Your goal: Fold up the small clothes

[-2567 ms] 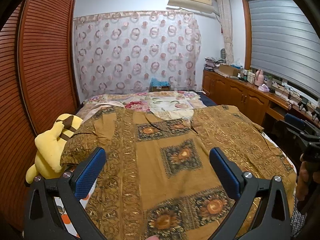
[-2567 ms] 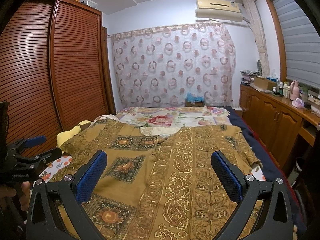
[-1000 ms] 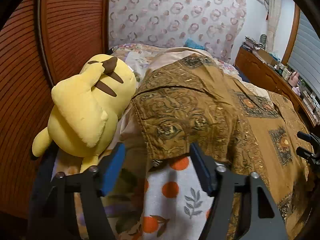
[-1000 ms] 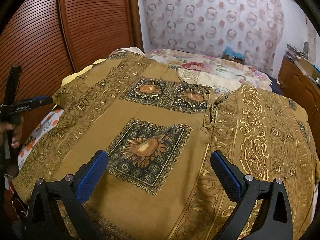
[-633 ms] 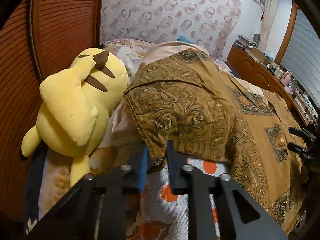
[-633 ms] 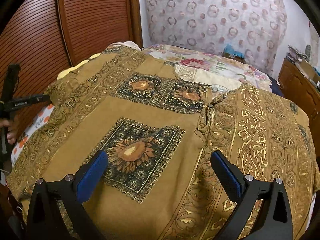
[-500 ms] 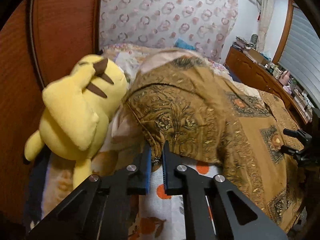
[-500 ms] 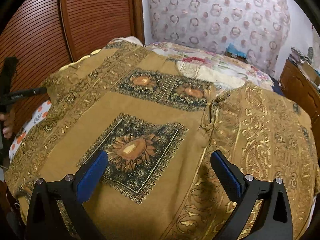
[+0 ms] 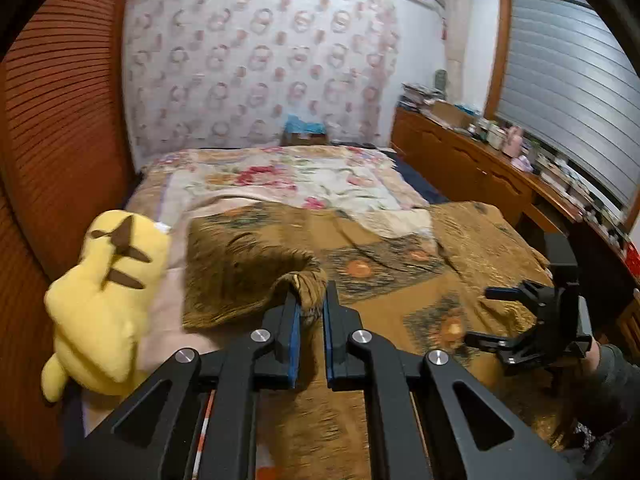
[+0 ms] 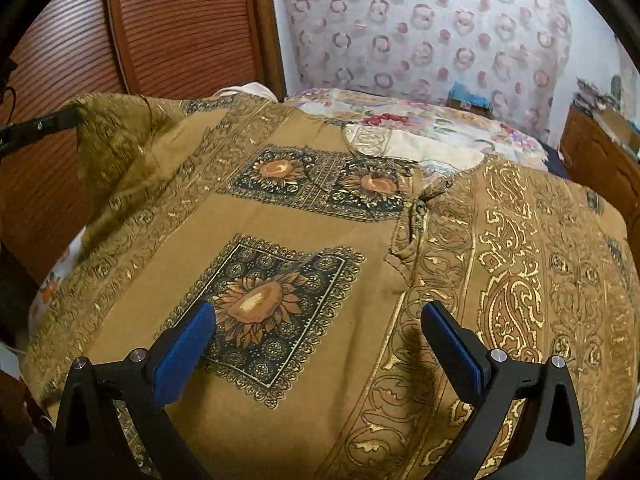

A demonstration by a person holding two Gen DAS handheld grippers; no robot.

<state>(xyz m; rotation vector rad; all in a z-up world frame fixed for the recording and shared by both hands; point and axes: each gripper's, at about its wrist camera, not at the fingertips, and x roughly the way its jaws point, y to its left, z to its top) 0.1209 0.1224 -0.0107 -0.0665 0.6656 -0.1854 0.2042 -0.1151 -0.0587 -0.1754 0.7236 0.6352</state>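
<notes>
The brown patterned tunic (image 10: pixel 320 264) lies spread across the bed (image 9: pixel 304 176), covering most of its near half, with its neckline slit toward 12 o'clock in the right wrist view. The left gripper (image 9: pixel 311 312) has its jaws pinched almost together on a bunched corner of the tunic's sleeve edge, and that corner is lifted off the bed and turned over toward the garment's middle. From the right wrist view the raised cloth hangs in a soft drape at about 10 o'clock. The right gripper (image 10: pixel 320 344) hovers low over the tunic's sunflower panel with its jaws spread wide and nothing between them.

The fabric looks thin, light and limp: it sags from the pinch and wrinkles freely, so it should follow a pull easily but will not hold a crease by itself. It probably slides a little over the bedding. The hemmed sleeve edge and side seams look like the firmest places to grip, since a pinch in mid-panel would only gather loose cloth. A yellow plush toy (image 9: pixel 104 296) sits just beside the sleeve at 9 o'clock and could snag the fold.
</notes>
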